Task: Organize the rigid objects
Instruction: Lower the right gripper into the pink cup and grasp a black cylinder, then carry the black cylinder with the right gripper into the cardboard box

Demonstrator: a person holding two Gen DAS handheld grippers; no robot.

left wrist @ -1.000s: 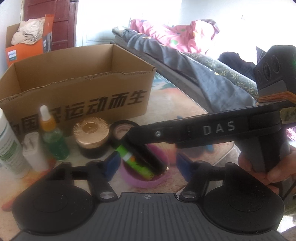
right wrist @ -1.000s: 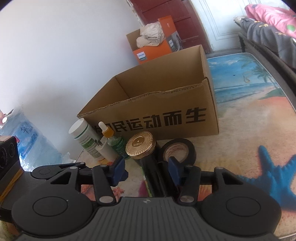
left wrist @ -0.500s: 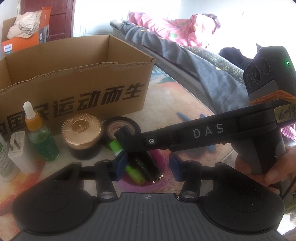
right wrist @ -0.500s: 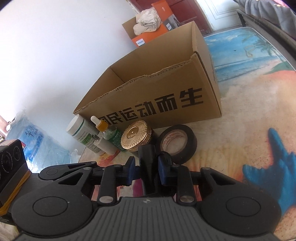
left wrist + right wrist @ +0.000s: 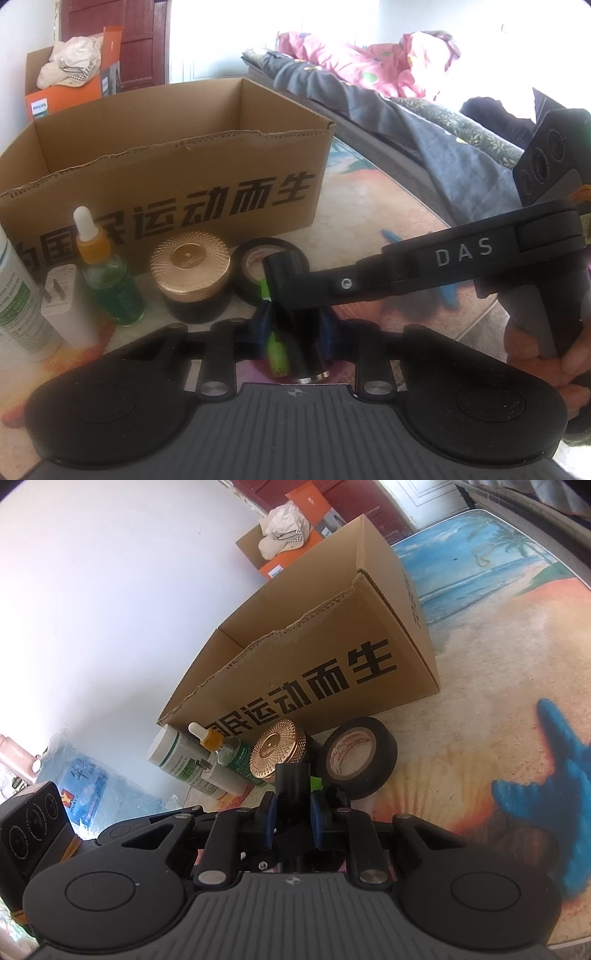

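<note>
An open cardboard box (image 5: 166, 184) stands at the back of the table; it also shows in the right wrist view (image 5: 332, 657). In front of it stand a gold-lidded jar (image 5: 190, 277), a black tape roll (image 5: 255, 266), a green dropper bottle (image 5: 107, 273), a white charger (image 5: 62, 306) and a white bottle (image 5: 18, 302). My left gripper (image 5: 295, 328) is shut on a black cylinder (image 5: 303, 354) beside a green marker (image 5: 277, 354). My right gripper (image 5: 290, 808) reaches in from the right and is shut on the same black cylinder (image 5: 291, 779).
A bed with grey and pink bedding (image 5: 369, 85) runs along the right. An orange box with cloth (image 5: 70, 81) sits behind the cardboard box. The table has a beach print with a blue starfish (image 5: 546, 782). A blue water bag (image 5: 85, 779) lies at left.
Both grippers have closed: the left from wide open onto the black cylinder over the pink dish, the right onto it as well. The cylinder now stands more upright.
</note>
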